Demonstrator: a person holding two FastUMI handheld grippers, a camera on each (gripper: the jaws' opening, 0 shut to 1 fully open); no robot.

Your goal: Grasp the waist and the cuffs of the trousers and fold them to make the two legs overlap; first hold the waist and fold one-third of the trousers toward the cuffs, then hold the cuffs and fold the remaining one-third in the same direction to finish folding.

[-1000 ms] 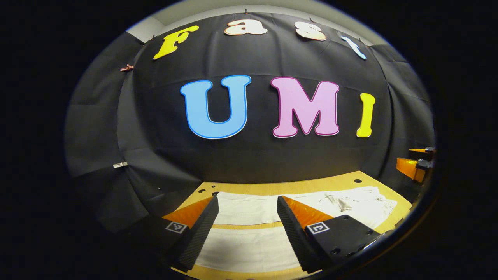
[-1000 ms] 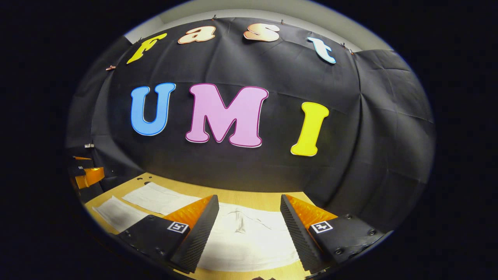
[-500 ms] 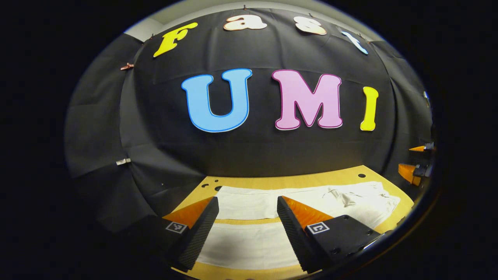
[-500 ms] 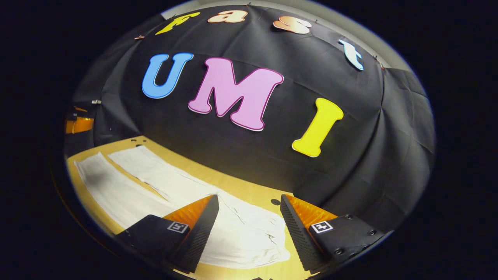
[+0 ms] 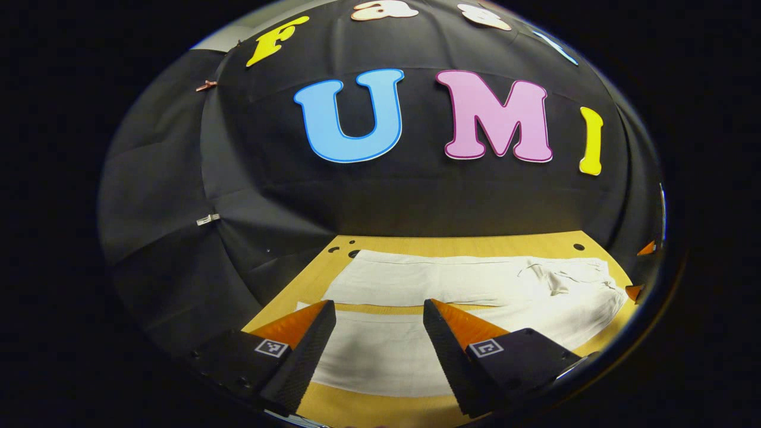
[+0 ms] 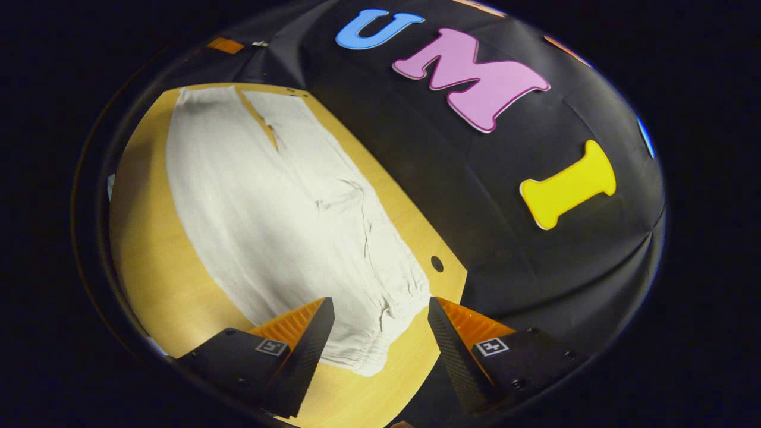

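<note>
1. No brand or readable writing showed on the trousers [image 5: 452,285] or the tabletop [image 5: 357,410]; each claw carried small square black-and-white marker tags on its finger bases, patterns rather than words.
2. The pale trousers lay flat and unfolded on the wooden tabletop, legs side by side with a narrow strip of wood between them; in the right gripper view the gathered waist [image 6: 380,339] lay nearest the camera and the cuffs [image 6: 196,95] at the trousers' far end.
3. The left claw [image 5: 379,315] stood with its fingers apart and nothing between them, above the near leg close to the cuff end; whether it touched the cloth could not be told.
4. The right claw [image 6: 380,312] was likewise spread wide, empty, straddling the waist from above.
5. Compared with half a second earlier, the right gripper view had tipped far downward, so the trousers ran up its whole left side instead of lying low at the edge; the waist now sat squarely between the fingers.
6. The left gripper view had also tilted down, less strongly; more tabletop and more of the trousers showed than before; the trousers themselves had not shifted.
</note>
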